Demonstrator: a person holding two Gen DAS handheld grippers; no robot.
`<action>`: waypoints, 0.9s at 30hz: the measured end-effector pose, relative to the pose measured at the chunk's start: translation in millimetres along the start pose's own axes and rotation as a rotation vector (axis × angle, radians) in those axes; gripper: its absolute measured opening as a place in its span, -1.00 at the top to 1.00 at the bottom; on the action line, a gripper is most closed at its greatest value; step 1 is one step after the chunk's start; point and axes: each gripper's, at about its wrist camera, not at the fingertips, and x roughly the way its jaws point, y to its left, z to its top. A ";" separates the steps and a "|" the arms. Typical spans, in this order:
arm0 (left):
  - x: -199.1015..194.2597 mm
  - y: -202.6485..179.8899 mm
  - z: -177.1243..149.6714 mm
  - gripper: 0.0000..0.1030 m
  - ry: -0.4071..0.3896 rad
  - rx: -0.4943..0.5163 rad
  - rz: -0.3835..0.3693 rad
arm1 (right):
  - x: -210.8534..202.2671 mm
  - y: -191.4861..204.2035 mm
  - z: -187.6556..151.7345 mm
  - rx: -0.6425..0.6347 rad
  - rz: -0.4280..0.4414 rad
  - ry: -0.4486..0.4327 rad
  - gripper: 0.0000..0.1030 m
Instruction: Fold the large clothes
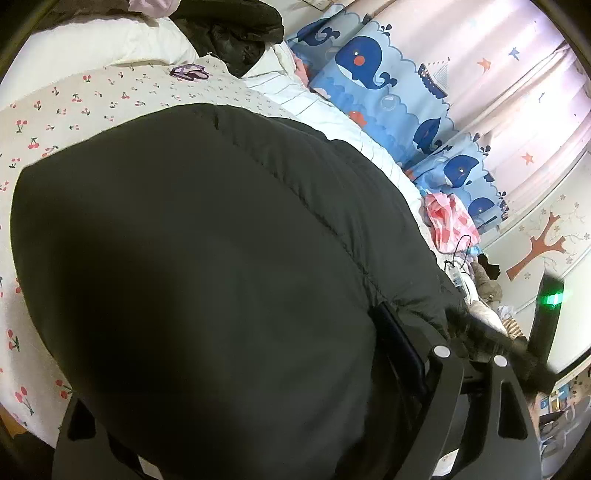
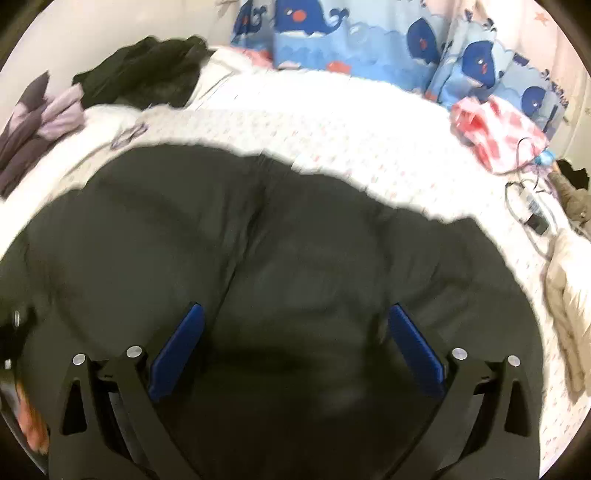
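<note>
A large dark green padded jacket lies on the cherry-print bedsheet and fills most of the left wrist view. It drapes over my left gripper, hiding the left finger; only the right finger shows, pressed against the fabric, so its grip cannot be judged. In the right wrist view the same jacket spreads across the bed. My right gripper is open, blue pads wide apart, hovering just over the jacket's near part.
A black garment and purple clothes lie at the bed's far left. A pink-and-white bag, cables with a charger and a beige garment lie on the right. Whale-print curtains hang behind.
</note>
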 end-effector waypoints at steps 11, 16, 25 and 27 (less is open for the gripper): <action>-1.1 -7.7 -1.9 -0.62 -0.014 0.076 0.052 | 62.9 -7.0 18.8 0.005 -0.042 0.106 -0.88; -1.0 -5.1 -0.7 -0.62 -0.004 0.070 0.055 | 25.1 -7.3 3.3 0.016 0.001 0.056 -0.88; -4.3 -13.9 -4.0 -0.63 -0.023 0.139 0.096 | 13.5 5.5 -35.4 -0.008 -0.010 0.067 -0.88; -4.8 -13.5 -3.7 -0.63 -0.024 0.144 0.100 | 6.6 7.5 -35.7 0.015 0.000 0.064 -0.88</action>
